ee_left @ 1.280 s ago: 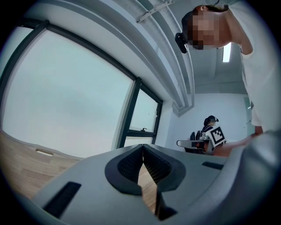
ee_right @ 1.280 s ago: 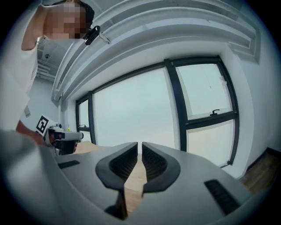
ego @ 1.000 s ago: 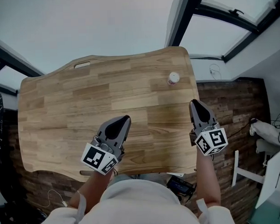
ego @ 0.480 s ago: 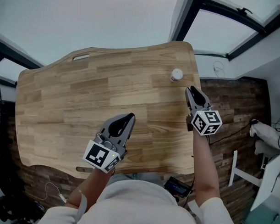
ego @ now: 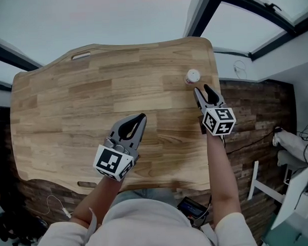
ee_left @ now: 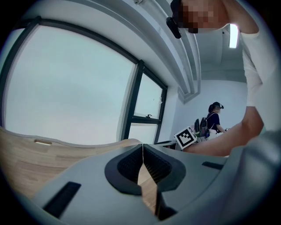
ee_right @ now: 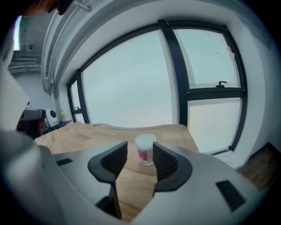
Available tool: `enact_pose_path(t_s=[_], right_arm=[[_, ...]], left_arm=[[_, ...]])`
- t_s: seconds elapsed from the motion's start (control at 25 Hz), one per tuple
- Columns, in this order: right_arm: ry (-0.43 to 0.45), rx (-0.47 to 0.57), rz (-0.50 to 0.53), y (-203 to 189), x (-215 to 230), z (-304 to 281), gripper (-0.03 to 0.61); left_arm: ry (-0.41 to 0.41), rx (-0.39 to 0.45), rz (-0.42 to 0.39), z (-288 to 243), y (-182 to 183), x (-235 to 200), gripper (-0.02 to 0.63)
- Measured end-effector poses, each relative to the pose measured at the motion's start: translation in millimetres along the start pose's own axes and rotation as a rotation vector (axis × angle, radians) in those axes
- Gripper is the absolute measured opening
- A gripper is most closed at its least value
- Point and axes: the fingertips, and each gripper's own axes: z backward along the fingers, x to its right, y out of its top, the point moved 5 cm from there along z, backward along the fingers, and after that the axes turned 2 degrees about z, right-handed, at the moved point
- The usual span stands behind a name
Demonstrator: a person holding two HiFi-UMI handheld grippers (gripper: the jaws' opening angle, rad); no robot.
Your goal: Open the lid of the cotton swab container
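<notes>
The cotton swab container stands upright near the far right corner of the wooden table. It is a small round tub with a pink label, and its white lid sits closed on top.

The right tongs lie just on the person's side of the container and point at it, tips close to it but not touching. In the right gripper view the right tongs are spread. They have just been opening, and the ribbed pads grip nothing. The container shows through the gap between them, a little beyond the tips and nearer the right-hand pad, with bare table on either side of it. The marker cube on these tongs sits further from the container, over the table's right edge.

The left tongs are well apart from the container, to its left and nearer the person, above the middle of the table's near half. In the left gripper view the left tongs are pressed together at the tips, and only table wood shows through the slit lower down. Their marker cube lies on the side away from the container.
</notes>
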Motion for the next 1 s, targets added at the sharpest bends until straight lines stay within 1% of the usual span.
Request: enact_pose_path(t_s=[0.16, 0.4, 0.68, 1.0], right_arm=[[-0.007, -0.037, 0.024, -10.4, 4.4, -14.5, 0.197], [-0.019, -0.093, 0.062, -19.4, 12.6, -39.7, 0.23], [0.008, -0.141, 0.135, -25.1, 11.4, -64.6, 0.252], [0.032, -0.176, 0.125, -33.9, 16.3, -81.7, 0.256]], left_arm=[[0.015, -0.013, 0.014, -13.5, -8.4, -7.0, 0.014], [-0.008, -0.019, 0.008, -27.9, -10.5, -8.1, 0.014], [0.004, -0.025, 0.025, -31.6, -18.4, -11.1, 0.014], [0.021, -0.032, 0.017, -28.2, -20.2, -16.1, 0.014]])
